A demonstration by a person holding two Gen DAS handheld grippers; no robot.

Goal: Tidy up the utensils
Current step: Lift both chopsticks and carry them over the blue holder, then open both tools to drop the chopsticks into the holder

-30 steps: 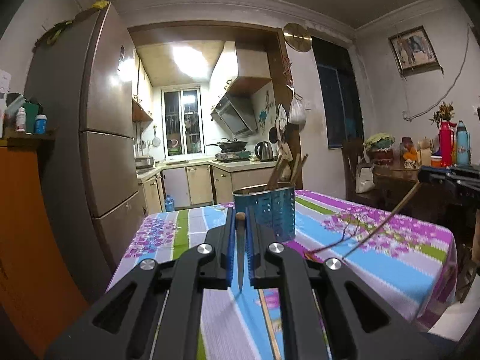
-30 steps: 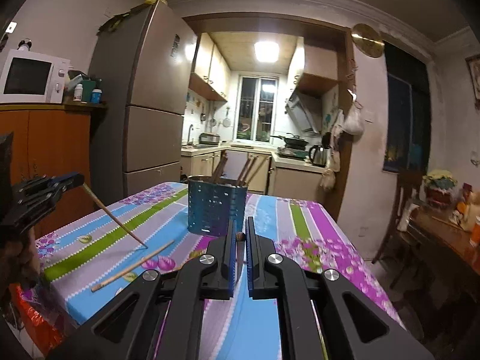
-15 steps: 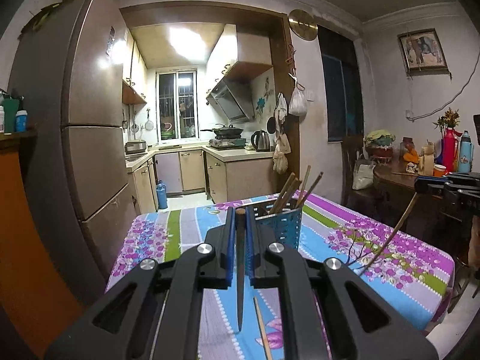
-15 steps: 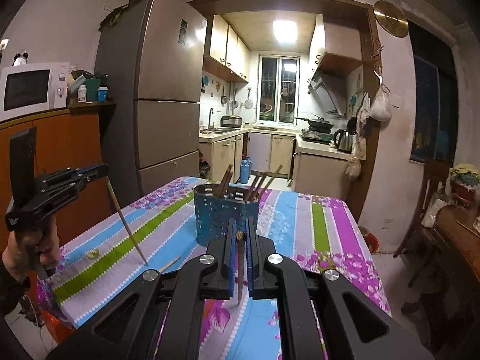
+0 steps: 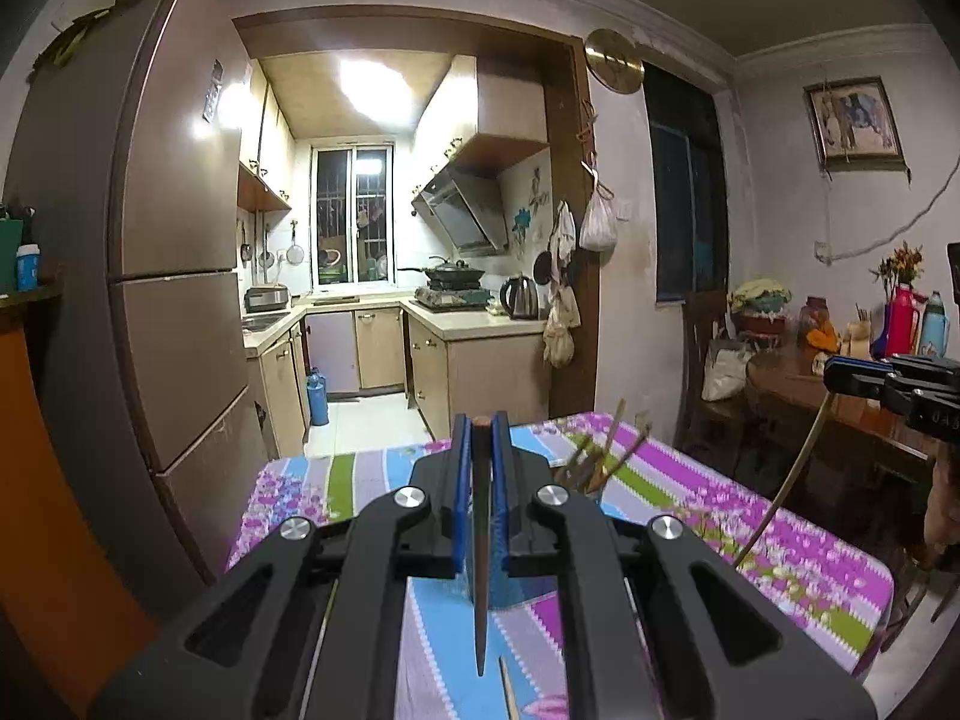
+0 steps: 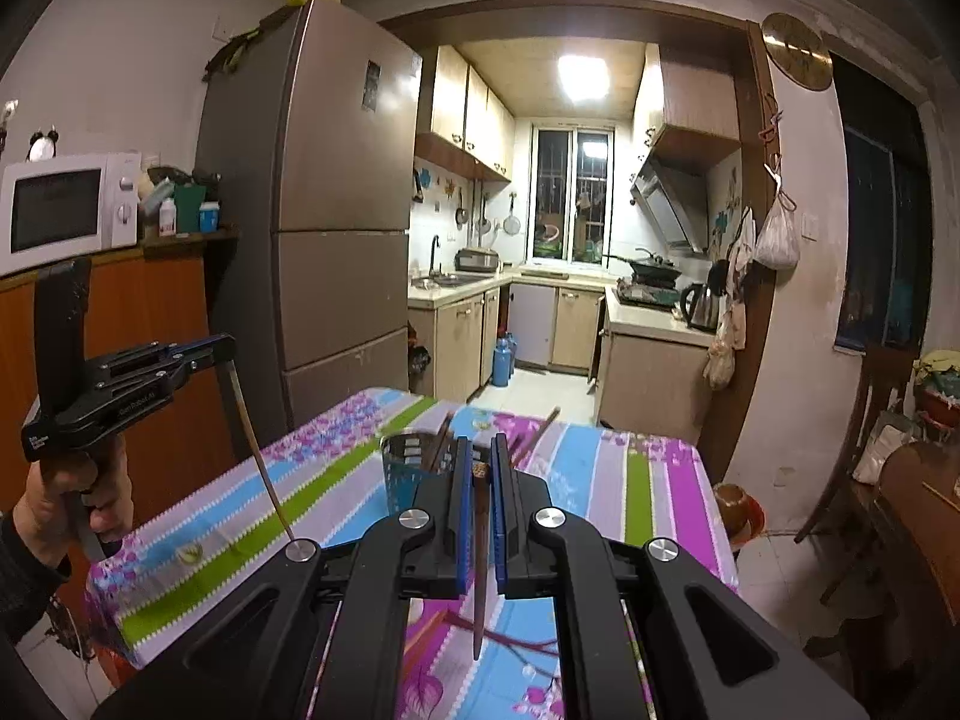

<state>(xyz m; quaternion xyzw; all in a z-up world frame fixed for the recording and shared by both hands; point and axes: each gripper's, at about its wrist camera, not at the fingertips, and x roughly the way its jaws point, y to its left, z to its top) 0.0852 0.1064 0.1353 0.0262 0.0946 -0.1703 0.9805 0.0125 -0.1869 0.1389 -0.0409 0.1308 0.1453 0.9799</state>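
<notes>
My left gripper point(image 5: 479, 427) is shut on a dark chopstick point(image 5: 480, 570) that hangs point down between its blue pads. Behind its fingers stands the blue perforated holder point(image 5: 591, 495), mostly hidden, with several chopsticks point(image 5: 606, 456) sticking out. My right gripper point(image 6: 479, 453) is shut on another dark chopstick point(image 6: 479, 564), held above the table just in front of the holder point(image 6: 405, 471). Each view shows the other gripper from the side: the right gripper point(image 5: 840, 369) with its chopstick point(image 5: 780, 492), and the left gripper point(image 6: 219, 349) with its chopstick point(image 6: 258, 456).
The table point(image 6: 636, 480) has a striped flowery cloth; a loose chopstick point(image 5: 510, 690) lies on it near me. A tall fridge point(image 6: 336, 228) and an orange cabinet with a microwave point(image 6: 60, 210) stand to the left. A wooden side table point(image 5: 798, 378) with bottles is on the right. A person's hand point(image 6: 78, 492) grips the left tool.
Both grippers have risen above the table, each still shut on its chopstick. The holder now sits lower in both views, partly hidden behind the fingers.
</notes>
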